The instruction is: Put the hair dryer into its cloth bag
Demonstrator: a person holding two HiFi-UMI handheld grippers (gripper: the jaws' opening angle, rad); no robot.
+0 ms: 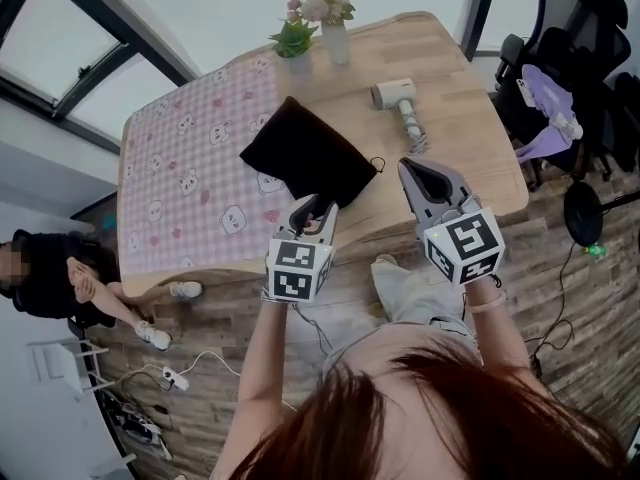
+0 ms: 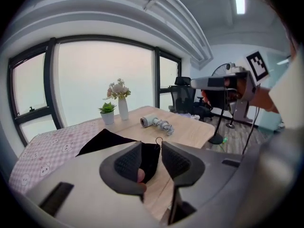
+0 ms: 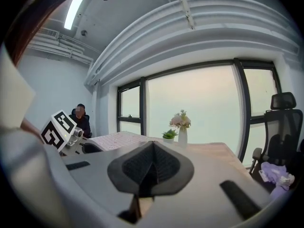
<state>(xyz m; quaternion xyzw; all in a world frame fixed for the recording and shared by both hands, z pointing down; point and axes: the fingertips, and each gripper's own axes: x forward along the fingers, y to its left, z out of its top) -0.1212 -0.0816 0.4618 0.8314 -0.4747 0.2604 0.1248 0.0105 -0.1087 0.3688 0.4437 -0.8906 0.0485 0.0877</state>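
One hair dryer, one cloth bag, one vase.

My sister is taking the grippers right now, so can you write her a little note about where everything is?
Left gripper: jaws apart, nothing gripped, pointed at the near edge of the black cloth bag.
Right gripper: jaws together, empty, held above the table's near edge.
Things: the bag lies flat on the table, partly on the pink bear-print cloth. The hair dryer lies on bare wood to the bag's right, apart from it.
Done: nothing yet; the dryer is outside the bag.
Left: probably take hold of the bag's mouth and open it, pick up the dryer, slide it in.
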